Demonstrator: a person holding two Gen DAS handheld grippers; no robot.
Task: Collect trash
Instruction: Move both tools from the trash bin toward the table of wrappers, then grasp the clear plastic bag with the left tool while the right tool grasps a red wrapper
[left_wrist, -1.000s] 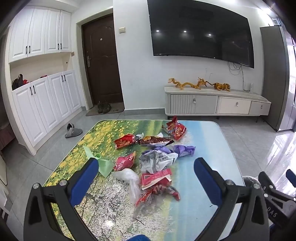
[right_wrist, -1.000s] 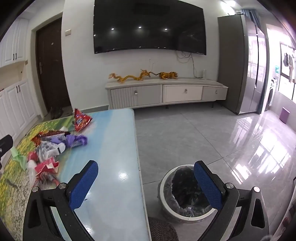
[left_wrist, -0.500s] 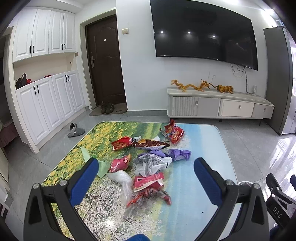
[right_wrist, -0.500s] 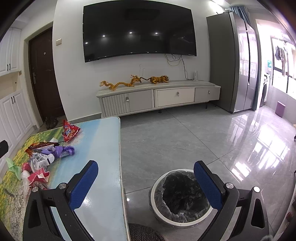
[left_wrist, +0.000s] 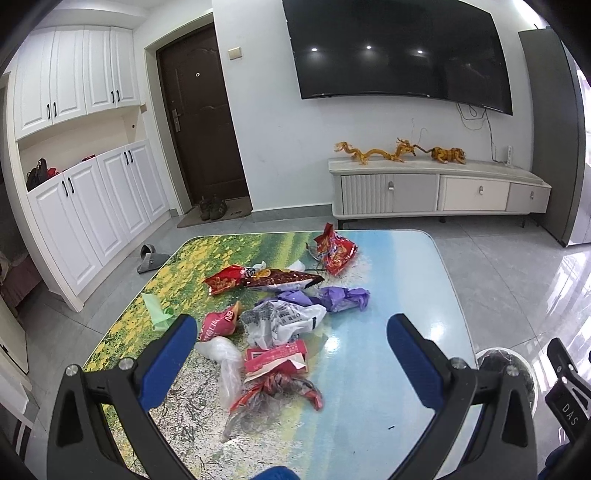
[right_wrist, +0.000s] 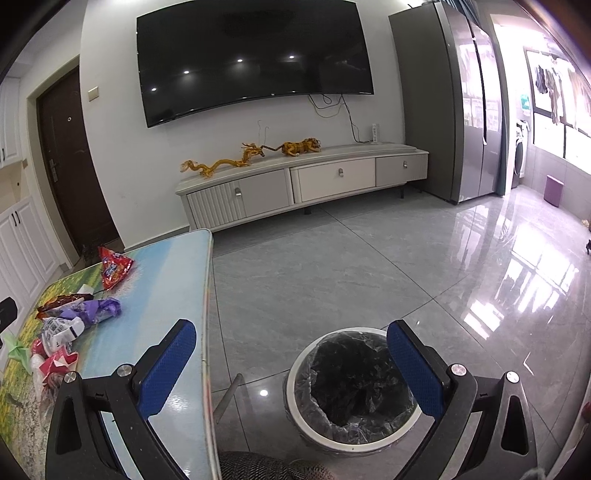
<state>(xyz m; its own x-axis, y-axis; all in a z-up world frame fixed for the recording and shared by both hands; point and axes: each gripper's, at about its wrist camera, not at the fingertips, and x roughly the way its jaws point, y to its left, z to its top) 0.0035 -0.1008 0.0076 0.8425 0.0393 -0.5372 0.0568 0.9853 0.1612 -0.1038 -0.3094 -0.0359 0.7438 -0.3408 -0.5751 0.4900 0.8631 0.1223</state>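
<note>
Both hand-held grippers gape empty: left hand-held gripper over wrappers on the desk, right hand-held gripper above the bin.

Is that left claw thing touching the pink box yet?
Apart. The left wrist view shows the left gripper open above the table, neither finger meeting the pink box.

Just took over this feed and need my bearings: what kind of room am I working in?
Most likely a home living room by the entrance. A large wall-mounted TV hangs above a low media cabinet, the front door has shoes at its mat, and a wrapper-strewn table stands beside a lined trash bin.
</note>
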